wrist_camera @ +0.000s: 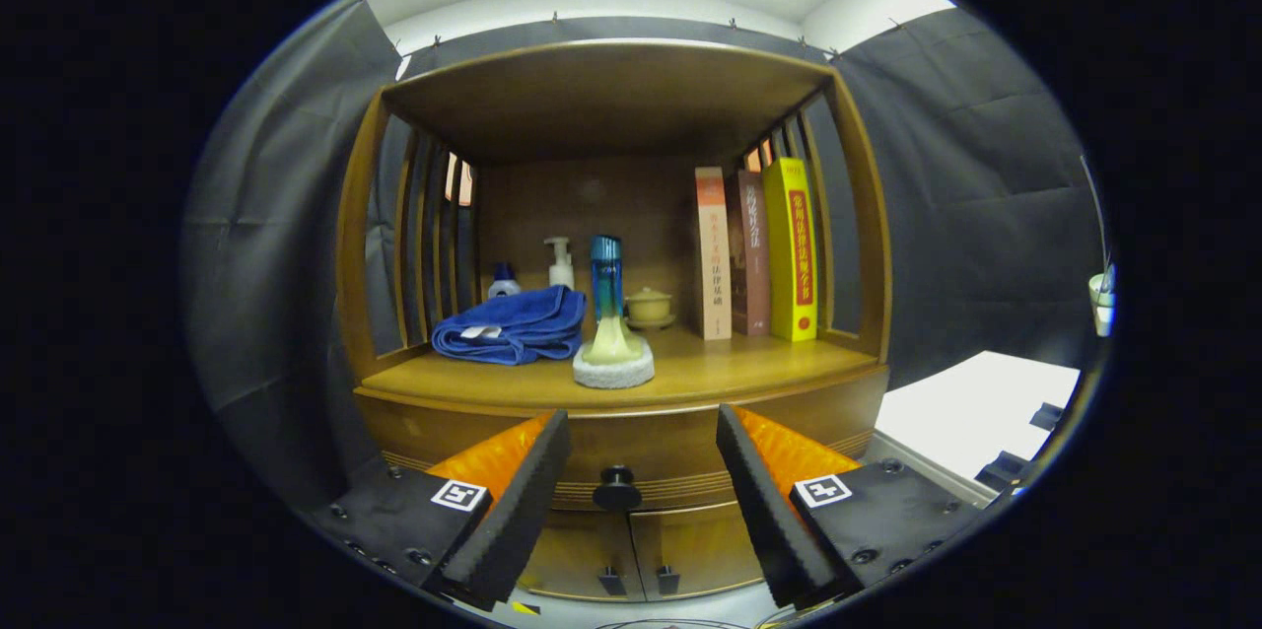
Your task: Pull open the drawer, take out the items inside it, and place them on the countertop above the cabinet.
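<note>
A wooden cabinet stands ahead of me with its drawer closed under the countertop. The drawer's round dark knob lies between my two fingers, a little beyond their tips. My gripper is open, with nothing held. On the countertop sit a folded blue towel, a blue bottle on a pale base resting on a white pad, a white pump bottle, a small blue-capped bottle, a lidded cup on a saucer and three upright books. The drawer's contents are hidden.
Two small cabinet doors with dark handles sit below the drawer. A wooden top and slatted sides enclose the countertop. A white table stands to the right of the cabinet, with a small white cup beyond it. Dark cloth walls surround the booth.
</note>
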`<act>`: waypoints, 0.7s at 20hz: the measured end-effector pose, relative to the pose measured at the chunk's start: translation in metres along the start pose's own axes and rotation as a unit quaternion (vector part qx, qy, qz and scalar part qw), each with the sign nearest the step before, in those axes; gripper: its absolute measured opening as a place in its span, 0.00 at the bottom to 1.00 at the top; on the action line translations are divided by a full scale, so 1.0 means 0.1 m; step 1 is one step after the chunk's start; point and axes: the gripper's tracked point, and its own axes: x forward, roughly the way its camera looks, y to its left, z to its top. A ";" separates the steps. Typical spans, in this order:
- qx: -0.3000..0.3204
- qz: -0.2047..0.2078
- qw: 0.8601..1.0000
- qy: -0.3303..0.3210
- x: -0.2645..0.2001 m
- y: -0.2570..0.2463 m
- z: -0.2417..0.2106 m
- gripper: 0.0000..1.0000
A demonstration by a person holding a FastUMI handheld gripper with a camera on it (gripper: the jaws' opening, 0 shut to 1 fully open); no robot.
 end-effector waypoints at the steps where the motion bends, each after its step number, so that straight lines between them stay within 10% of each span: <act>1: -0.005 -0.001 1.000 -0.005 -0.06 0.01 0.07 0.98; 14: 0.028 0.008 0.999 -0.037 -0.80 -0.16 1.09 0.97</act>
